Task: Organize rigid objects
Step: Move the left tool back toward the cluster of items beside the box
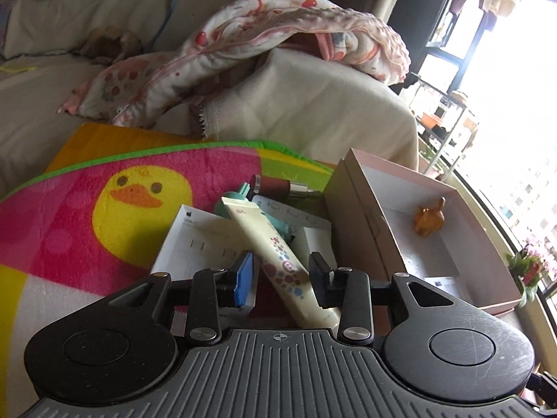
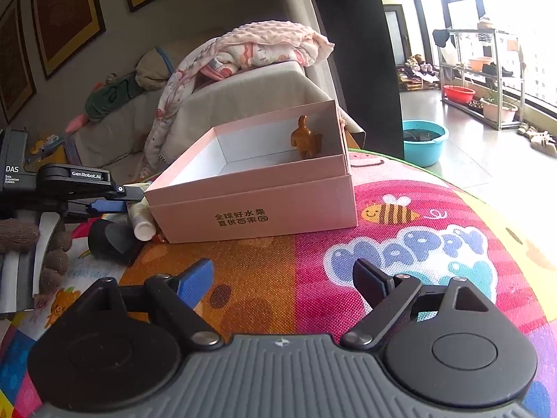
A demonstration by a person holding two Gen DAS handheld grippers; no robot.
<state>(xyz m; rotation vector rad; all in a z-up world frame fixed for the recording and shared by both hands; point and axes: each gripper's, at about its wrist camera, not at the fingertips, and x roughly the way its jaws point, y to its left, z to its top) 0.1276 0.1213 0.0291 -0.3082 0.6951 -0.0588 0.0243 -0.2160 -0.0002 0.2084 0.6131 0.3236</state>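
In the left wrist view a cream tube with coloured dots (image 1: 280, 256) lies slanted on a pile between the fingers of my left gripper (image 1: 282, 273). It reaches the black finger, and a thin gap shows at the blue pad (image 1: 245, 275). The pile also holds a white carton (image 1: 195, 240), a teal item (image 1: 229, 203) and a dark red cylinder (image 1: 275, 184). Right of it stands an open pink box (image 1: 362, 219) with an orange-brown figurine (image 1: 430, 219) inside. From the right wrist, the box (image 2: 250, 209), the figurine (image 2: 306, 137) and the left gripper (image 2: 118, 198) show. My right gripper (image 2: 285, 278) hangs open over the mat, holding nothing.
Everything rests on a bright play mat (image 2: 417, 244) with a duck print (image 1: 139, 202). A black round object (image 2: 111, 240) lies left of the box. A sofa with a crumpled blanket (image 1: 278, 35) is behind. A teal basin (image 2: 423, 139) stands on the floor at right.
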